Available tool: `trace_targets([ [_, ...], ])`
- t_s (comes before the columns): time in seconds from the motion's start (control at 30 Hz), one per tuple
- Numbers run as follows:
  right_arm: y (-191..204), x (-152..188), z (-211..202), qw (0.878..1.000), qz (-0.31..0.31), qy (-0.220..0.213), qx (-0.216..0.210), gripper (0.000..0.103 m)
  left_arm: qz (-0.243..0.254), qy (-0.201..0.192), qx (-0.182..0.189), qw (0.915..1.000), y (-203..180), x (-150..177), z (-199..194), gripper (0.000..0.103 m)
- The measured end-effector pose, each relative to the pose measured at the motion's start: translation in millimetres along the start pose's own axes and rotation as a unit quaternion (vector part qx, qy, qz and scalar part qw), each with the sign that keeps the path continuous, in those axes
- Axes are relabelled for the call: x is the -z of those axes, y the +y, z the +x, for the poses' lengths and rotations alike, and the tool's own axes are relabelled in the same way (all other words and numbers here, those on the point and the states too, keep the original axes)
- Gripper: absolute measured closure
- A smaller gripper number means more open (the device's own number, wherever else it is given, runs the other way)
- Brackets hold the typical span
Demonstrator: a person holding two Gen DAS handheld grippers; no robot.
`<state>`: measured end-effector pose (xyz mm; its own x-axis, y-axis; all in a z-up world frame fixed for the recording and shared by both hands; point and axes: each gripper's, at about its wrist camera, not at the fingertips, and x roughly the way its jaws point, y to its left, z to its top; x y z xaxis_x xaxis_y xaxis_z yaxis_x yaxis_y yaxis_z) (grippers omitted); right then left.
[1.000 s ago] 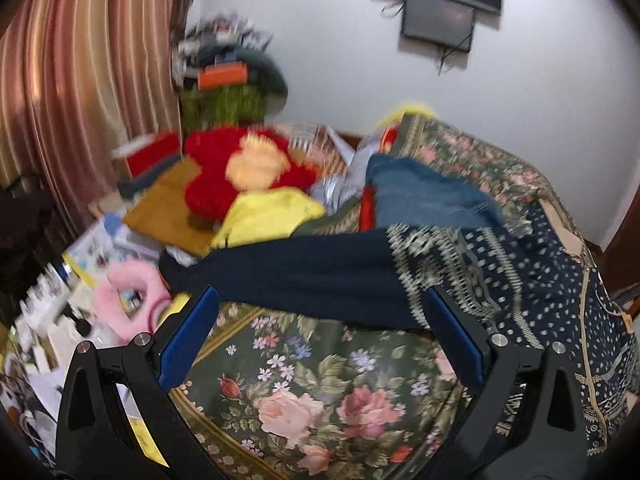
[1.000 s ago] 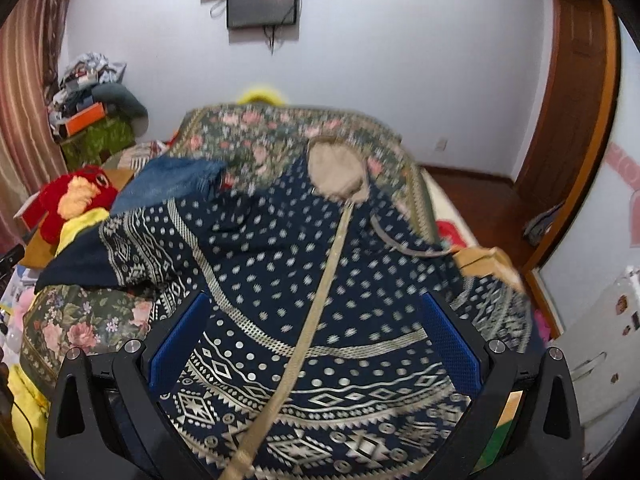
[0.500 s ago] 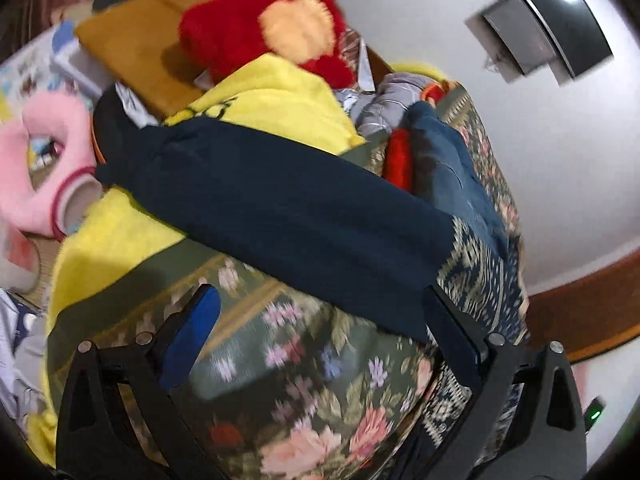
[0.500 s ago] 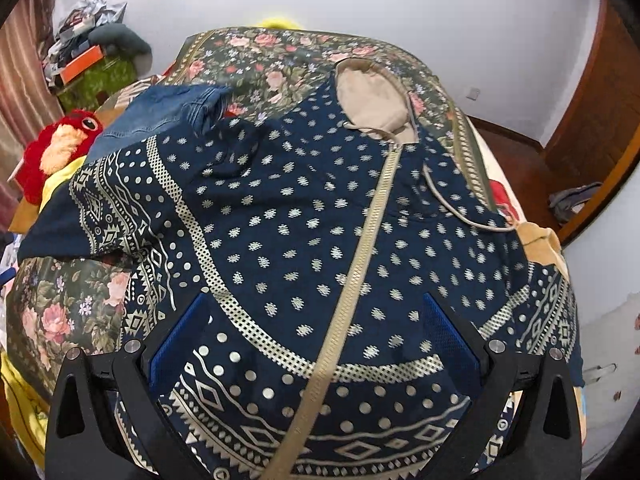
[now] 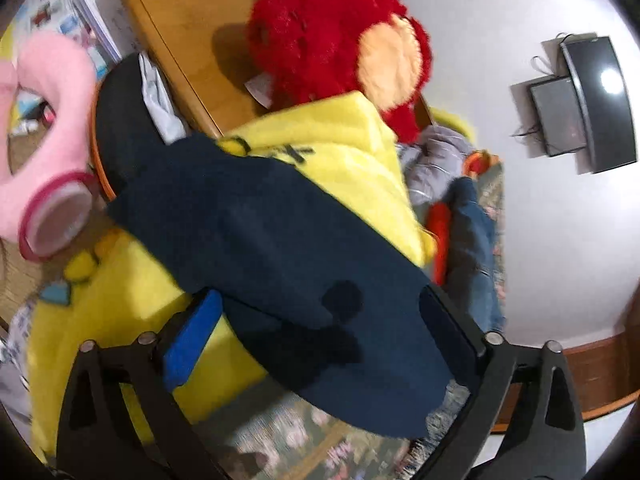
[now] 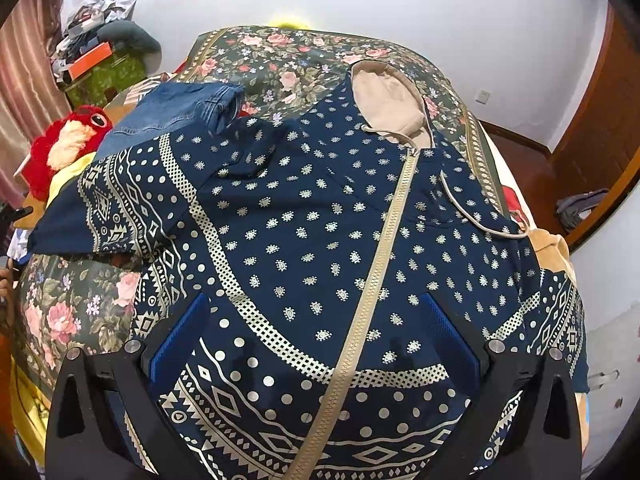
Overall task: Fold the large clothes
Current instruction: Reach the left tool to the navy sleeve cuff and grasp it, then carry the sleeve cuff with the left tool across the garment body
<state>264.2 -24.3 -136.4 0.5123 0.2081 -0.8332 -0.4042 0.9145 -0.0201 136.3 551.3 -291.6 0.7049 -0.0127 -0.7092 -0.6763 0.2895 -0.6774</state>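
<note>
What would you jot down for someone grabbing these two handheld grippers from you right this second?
Left gripper: jaws wide but just closing in, the plain navy sleeve between them, not yet pinched.
Right gripper: open, empty, hovering over the hoodie's lower front.
Patterned navy hoodie: spread face up on the floral bed, zipped, hood toward the far wall; the sleeve on the red plush's side hangs off the bed's edge over yellow cloth.
Done: laid flat only.
Left: probably grip that sleeve, fold it across the chest, then the other sleeve and body.
</note>
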Motion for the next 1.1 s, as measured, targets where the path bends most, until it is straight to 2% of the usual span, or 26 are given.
trace_targets([
  [0.03,-1.7,-0.1,-2.0,1.0,0.004,-0.002,-0.001,0.0,0.005,-0.001,-0.016,0.9999,-1.3,-1.6,2.4,0.014],
  [0.1,-5.1,0.8,-6.3,1.0,0.011,-0.006,-0.002,0.0,0.014,-0.004,-0.065,0.9978,-5.9,-2.4,6.4,0.039],
  [0.13,-6.6,1.3,-7.9,1.0,0.014,-0.008,-0.001,0.0,0.026,-0.008,-0.092,0.9954,-10.5,-1.7,7.1,0.046],
  [0.2,-10.8,3.7,-11.4,1.0,0.021,-0.009,-0.001,0.0,0.064,-0.017,-0.129,0.9894,-23.2,0.3,6.0,0.07],
  [0.23,-12.6,4.4,-12.5,1.0,0.023,-0.009,0.0,0.0,0.08,-0.022,-0.141,0.9866,-28.0,0.3,4.1,0.078],
  [0.27,-14.2,5.2,-13.8,1.0,0.025,-0.008,0.0,0.0,0.096,-0.027,-0.148,0.984,-35.7,1.8,0.7,0.092],
  [0.3,-17.4,6.3,-16.0,1.0,0.029,-0.01,0.001,0.0,0.112,-0.032,-0.151,0.9816,-44.3,4.0,-3.8,0.096],
  [0.43,-26.7,9.3,-24.8,0.999,0.035,-0.018,0.009,0.0,0.174,-0.068,-0.15,0.9709,-92.2,13.5,-26.4,0.099],
  [0.57,-37.6,9.7,-32.8,0.999,0.04,-0.024,0.012,0.0,0.238,-0.104,-0.116,0.9586,-155.8,27.3,-55.3,0.099],
  [0.67,-45.6,9.7,-37.7,0.999,0.042,-0.032,0.011,0.0,0.294,-0.134,-0.084,0.9425,-210.7,49.8,-79.0,0.099],
  [0.77,-54.3,9.4,-40.3,0.998,0.043,-0.039,0.013,0.0,0.341,-0.152,-0.035,0.9269,-272.3,77.6,-98.8,0.099],
  [0.93,-70.9,8.7,-45.9,0.998,0.037,-0.057,0.017,0.0,0.391,-0.147,0.034,0.9078,-350.6,126.0,-108.1,0.099],
  [1.1,-95.4,10.2,-50.5,0.996,0.048,-0.071,0.009,0.0,0.441,-0.109,0.082,0.8871,-420.2,189.1,-83.8,0.099],
])
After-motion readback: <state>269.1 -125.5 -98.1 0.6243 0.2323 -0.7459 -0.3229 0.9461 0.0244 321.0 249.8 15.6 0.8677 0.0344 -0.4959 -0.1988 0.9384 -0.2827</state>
